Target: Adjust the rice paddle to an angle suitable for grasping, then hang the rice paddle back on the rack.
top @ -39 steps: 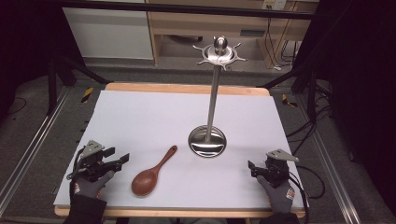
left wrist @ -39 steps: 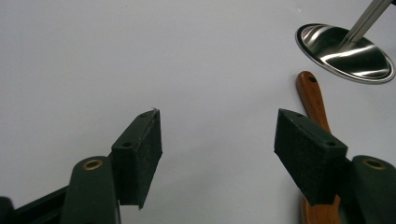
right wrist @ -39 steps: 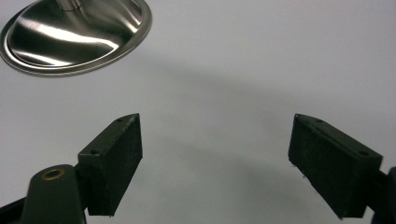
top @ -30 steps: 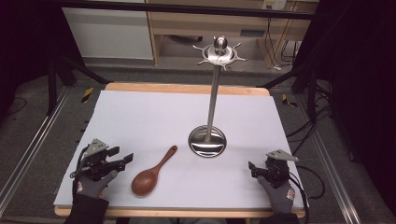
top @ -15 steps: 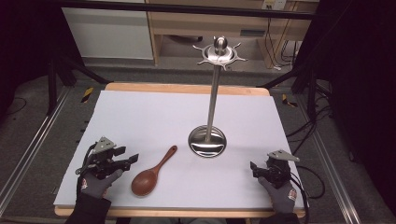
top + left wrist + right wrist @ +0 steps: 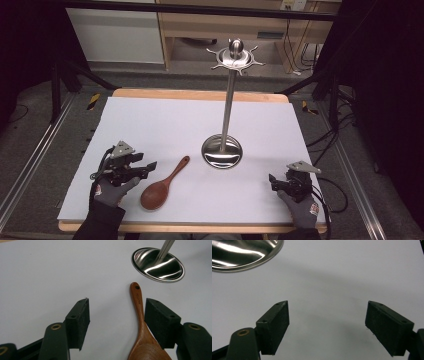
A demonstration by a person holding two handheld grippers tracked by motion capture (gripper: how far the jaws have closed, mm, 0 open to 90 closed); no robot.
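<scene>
Left gripper (image 6: 148, 168) seen near left on white table (image 6: 165, 120), jaws spread wide after slight closing, nothing gripped. Wooden spoon (image 6: 161, 184) laid just right of it (handle against right pad in left gripper view, contact uncertain). Right gripper (image 6: 272, 180) held near right, jaws wide, empty. Steel stand (image 6: 222, 150) placed mid-table.

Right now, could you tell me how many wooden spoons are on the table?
1. The wooden spoon lies on the white table, bowl toward the person and handle angled toward the metal stand's base, just right of the left tool. None seem hidden.
</scene>
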